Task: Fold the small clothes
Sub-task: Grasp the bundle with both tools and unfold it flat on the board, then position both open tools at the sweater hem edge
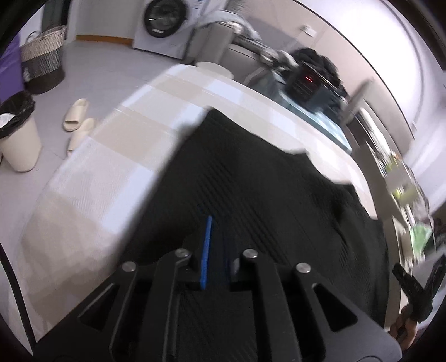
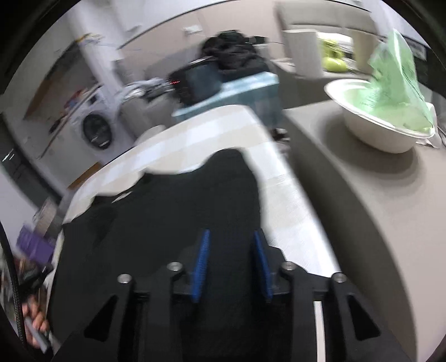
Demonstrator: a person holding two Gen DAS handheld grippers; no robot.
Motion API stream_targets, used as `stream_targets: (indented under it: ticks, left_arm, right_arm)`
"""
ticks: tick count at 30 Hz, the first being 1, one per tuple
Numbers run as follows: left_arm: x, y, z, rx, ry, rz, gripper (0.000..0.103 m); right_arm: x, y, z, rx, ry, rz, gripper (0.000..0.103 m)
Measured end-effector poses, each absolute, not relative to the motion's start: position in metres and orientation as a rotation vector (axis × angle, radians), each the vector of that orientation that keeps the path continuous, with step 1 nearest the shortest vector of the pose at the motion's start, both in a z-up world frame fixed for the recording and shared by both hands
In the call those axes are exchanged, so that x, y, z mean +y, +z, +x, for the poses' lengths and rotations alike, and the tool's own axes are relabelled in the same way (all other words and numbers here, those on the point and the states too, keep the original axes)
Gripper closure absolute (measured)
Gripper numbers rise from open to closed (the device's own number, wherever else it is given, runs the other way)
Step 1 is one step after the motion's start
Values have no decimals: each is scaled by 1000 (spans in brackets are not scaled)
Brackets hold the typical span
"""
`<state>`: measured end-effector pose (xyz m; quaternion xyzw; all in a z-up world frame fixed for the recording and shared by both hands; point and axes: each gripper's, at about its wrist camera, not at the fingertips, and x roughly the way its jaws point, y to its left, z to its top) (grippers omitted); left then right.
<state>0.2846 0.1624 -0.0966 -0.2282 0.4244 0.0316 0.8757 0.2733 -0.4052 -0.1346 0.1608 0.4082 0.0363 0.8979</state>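
A black ribbed garment (image 1: 256, 189) lies spread on the checked table cloth (image 1: 117, 156); it also shows in the right wrist view (image 2: 181, 211). My left gripper (image 1: 218, 250) is over the garment's near edge, its blue pads (image 1: 206, 250) close together with dark cloth between them. My right gripper (image 2: 231, 264) hovers at the garment's near right edge, its blue pads (image 2: 202, 267) apart with black cloth in the gap. Both frames are blurred by motion.
A white bowl (image 2: 373, 133) with a green bag stands on the grey counter at right. A bin (image 1: 16, 133), slippers (image 1: 76, 114), a basket (image 1: 41, 61) and a washing machine (image 1: 164, 25) are on the floor beyond the table. A dark bag (image 2: 223, 69) sits behind.
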Motion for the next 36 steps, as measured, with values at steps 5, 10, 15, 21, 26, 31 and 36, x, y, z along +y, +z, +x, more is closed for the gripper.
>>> stream_targets:
  ticks: [5,10,15,21,26,31,36]
  left_arm:
    - [98,-103,249,957,-126,-418,71]
    - [37,-114,216,973,-231,-223,50]
    - [12,-119,184,943,-228,-39,35]
    - [25,-120,157,915,-184,10,32]
    - [34,-120,146,894,-179,0,30]
    - [42,-117,142,892,-177,-10,30]
    - [55,-115,138,897,-148,-38,30]
  right_arm:
    - [-343,-140,225,868,252,233,44]
    - [-283,-166,190,884,363,114,32]
    - [-265,-171,172,862,326,-74,30]
    - [-315,-176,153,860,154,-96,31]
    - [-320,-168,143,860,105,-97,30]
    - [-279,-156,145,830,230,-77,30]
    - [-252,-173,153,877,287,-169,31]
